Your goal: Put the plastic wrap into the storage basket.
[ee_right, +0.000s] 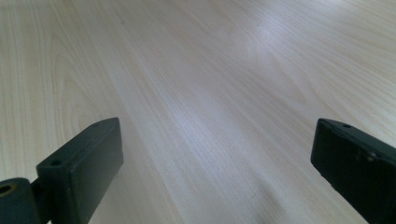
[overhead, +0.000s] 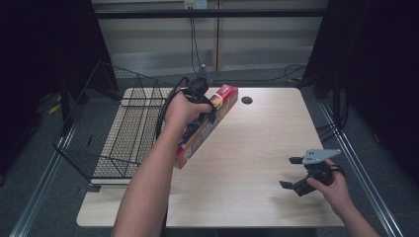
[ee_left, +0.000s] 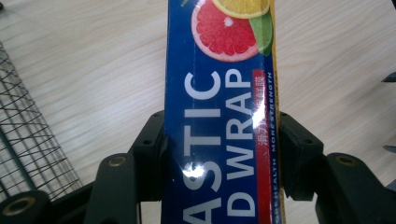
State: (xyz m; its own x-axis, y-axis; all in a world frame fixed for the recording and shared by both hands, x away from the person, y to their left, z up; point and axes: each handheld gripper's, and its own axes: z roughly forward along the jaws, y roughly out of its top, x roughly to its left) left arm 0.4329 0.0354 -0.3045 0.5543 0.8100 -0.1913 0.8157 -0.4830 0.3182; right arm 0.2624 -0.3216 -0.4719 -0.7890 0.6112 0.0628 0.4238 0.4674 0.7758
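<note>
A long, rectangular cardboard box (overhead: 207, 123) of plastic wrap is gripped across its width by the left tongs (overhead: 205, 106), whose black jaws press against its two long sides in the left gripper view. The box (ee_left: 219, 116) has a glossy dark blue face printed with white block letters, a red strip of small text along one edge, and cut citrus fruit at the far end. In the high view the box is held tilted above the bench (overhead: 257, 148), beside the basket (overhead: 118, 128), with its red end raised toward the far edge and its lower end nearer the person.

The basket is made of thin black wire mesh with an open top and rests on the left part of the bench. The bench has a pale wood-grain top with rounded corners and a round dark hole (overhead: 247, 100) near its far edge.

The right tongs (overhead: 291, 173) are released: the two blocky black jaws stand wide apart, with bare bench surface between them in the right gripper view. They are held low over the right near part of the bench, well apart from the box.
</note>
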